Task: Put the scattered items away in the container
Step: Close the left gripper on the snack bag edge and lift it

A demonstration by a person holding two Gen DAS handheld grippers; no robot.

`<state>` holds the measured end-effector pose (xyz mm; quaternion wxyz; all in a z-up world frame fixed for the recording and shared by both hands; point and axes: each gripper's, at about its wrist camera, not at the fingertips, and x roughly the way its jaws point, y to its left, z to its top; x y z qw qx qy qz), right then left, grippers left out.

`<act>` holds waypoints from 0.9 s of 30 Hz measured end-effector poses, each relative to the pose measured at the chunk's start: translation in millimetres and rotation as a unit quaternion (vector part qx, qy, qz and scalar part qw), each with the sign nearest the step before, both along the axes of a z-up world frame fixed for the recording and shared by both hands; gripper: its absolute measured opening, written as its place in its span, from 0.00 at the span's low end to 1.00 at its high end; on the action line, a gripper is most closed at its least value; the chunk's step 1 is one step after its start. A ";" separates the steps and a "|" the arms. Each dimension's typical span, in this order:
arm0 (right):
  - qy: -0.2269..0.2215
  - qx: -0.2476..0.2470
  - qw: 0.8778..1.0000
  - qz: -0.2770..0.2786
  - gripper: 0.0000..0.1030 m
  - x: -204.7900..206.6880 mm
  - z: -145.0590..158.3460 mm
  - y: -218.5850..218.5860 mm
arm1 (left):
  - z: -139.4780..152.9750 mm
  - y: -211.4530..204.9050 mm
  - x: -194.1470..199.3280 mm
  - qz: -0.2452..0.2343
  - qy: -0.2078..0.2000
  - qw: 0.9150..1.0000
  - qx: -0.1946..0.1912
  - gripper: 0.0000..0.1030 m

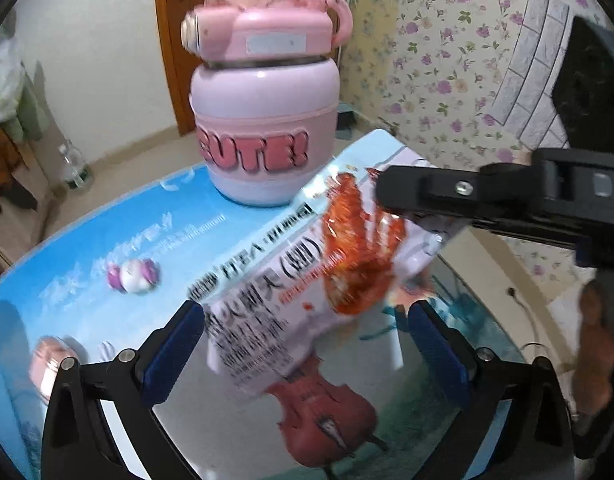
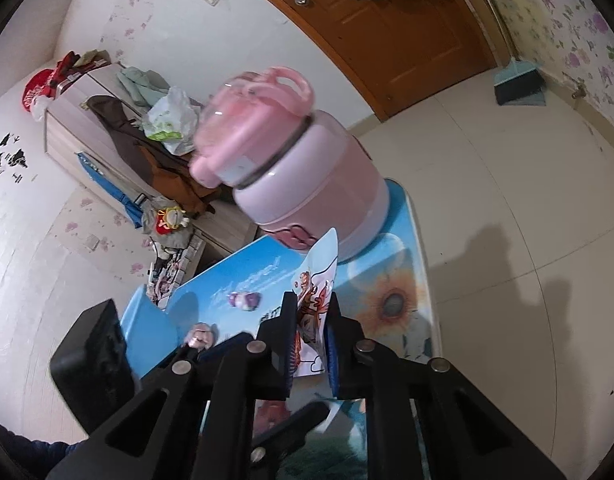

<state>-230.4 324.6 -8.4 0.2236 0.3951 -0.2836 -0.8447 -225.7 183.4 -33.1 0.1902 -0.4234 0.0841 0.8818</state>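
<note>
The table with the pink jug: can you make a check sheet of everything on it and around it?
Surface: table, glossy blue picture top.
Job's things: snack packet, in the air; small purple toy and a small pink thing on the table; no container seen.
Clutter: pink jug, upright, lid on.
Grippers: right gripper shut on the packet; left gripper open, packet between its fingers.
Cables: one on the floor.
Surroundings: door, floral wallpaper, dustpan, cluttered cabinet.

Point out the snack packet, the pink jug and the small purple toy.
snack packet (image 1: 303,280): left wrist view, printed front.
pink jug (image 1: 263,120): left wrist view, lilac body.
small purple toy (image 1: 133,276): left wrist view, white middle.
</note>
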 end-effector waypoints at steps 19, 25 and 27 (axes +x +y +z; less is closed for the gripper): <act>0.025 0.002 1.000 0.001 0.12 16.1 23.5 -4.7 | 5.8 5.6 2.3 -0.020 0.053 0.997 -0.058 0.35; 0.038 0.015 0.999 0.005 0.12 20.9 34.6 -11.8 | 10.7 6.1 8.3 -0.023 0.072 0.995 -0.064 0.30; 0.041 0.016 0.999 0.005 0.12 23.2 37.8 -13.0 | 13.3 1.7 9.3 -0.019 0.072 0.996 -0.056 0.30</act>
